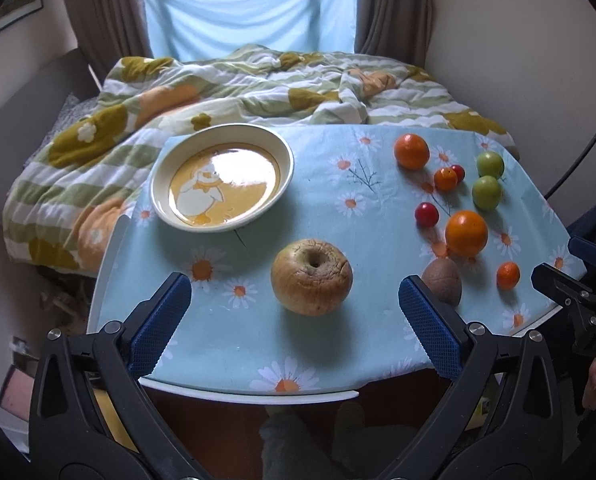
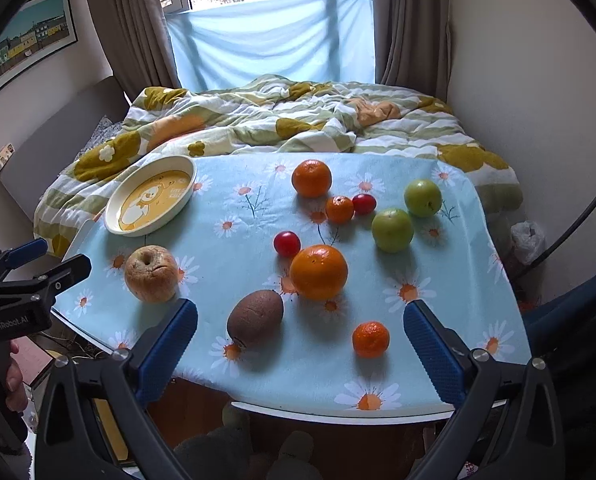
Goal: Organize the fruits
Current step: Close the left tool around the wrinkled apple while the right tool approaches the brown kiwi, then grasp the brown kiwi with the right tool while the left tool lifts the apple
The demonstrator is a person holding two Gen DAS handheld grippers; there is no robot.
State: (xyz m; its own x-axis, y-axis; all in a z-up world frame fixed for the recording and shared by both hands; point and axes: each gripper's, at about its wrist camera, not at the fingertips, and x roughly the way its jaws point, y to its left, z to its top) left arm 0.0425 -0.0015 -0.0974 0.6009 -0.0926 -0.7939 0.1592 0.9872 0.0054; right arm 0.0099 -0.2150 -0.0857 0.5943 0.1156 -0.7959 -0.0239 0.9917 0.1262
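Left wrist view: left gripper (image 1: pixel 294 324) hangs w/ jaws spread wide, nothing between them, low over the near edge of the bench (image 1: pixel 234 344). The wrinkled apple (image 1: pixel 311 276) sits just ahead at 12 o'clock, roughly centred in the gap, so it's prob. the first pick. To do it well: go straight fwd & down, pads level w/ the apple's widest part, close gently, since the skin looks soft & puckered and likely bruises. Then carry to the plate (image 1: pixel 160 196) at 11 o'clock, which is empty: cream rim, yellow base, duck print. Lower before release so it doesn't roll. The kiwi (image 1: pixel 443 280) lies just past the right pad at 2 o'clock; keep clear of it. Apple look: tan-yellow, shrivelled, stem pit up.

Right wrist view: right gripper (image 2: pixel 299 344) likewise wide apart & empty, at the near bench edge. Kiwi (image 2: pixel 256 318) and a small mandarin (image 2: pixel 371 339) lie between its fingers, at 11 & 1 o'clock. Big orange (image 2: pixel 318 272) at 12; behind it a red cherry tomato (image 2: pixel 287 243), two green fruits (image 2: pixel 392 229), another orange (image 2: pixel 311 178), a 2nd small mandarin (image 2: pixel 339 209) touching a 2nd red one (image 2: pixel 364 203). All loose on the daisy cloth, none on the plate (image 2: pixel 112 216) at 10 o'clock. Left gripper (image 2: pixel 38 262) shows at the left edge, near the apple (image 2: pixel 151 274).
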